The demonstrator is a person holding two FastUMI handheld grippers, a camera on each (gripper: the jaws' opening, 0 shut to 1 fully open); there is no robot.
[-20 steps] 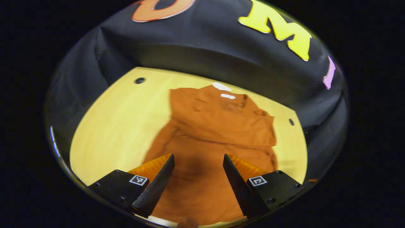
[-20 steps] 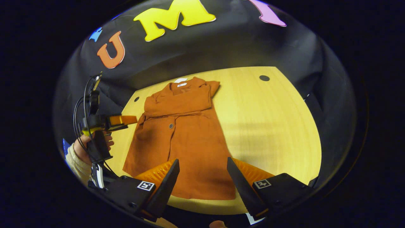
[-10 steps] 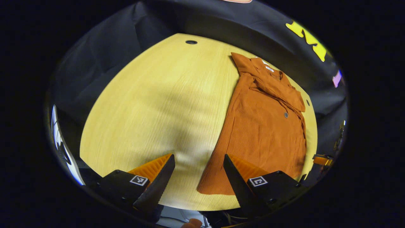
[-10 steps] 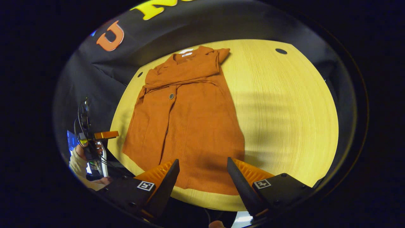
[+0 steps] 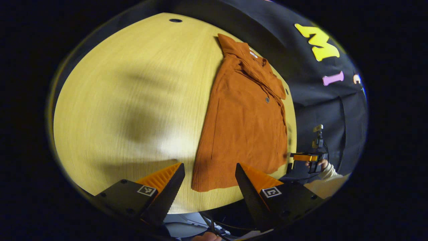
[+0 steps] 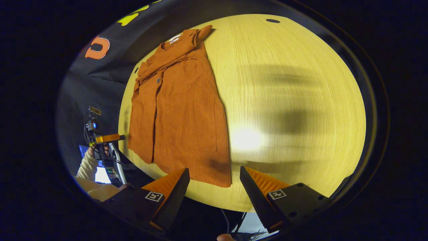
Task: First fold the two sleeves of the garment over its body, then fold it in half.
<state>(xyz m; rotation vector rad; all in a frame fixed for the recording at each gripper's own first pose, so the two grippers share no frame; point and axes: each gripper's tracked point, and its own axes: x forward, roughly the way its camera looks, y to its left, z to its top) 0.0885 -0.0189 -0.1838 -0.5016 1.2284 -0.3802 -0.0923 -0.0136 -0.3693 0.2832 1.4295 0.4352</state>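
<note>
My left claw [image 5: 207,185] is spread wide, gripping nothing, hanging above the near hem corner of the rust-orange garment [image 5: 245,124], not touching it. My right claw [image 6: 214,187] is spread just as wide (also empty), above the opposite hem corner. The garment lies flat on the wooden tabletop [image 6: 287,100], sleeves folded over its body, collar at the far edge.

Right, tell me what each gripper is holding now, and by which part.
Nothing is held. The left gripper and the right gripper are both open, off the near hem of the orange garment lying on the table.
</note>
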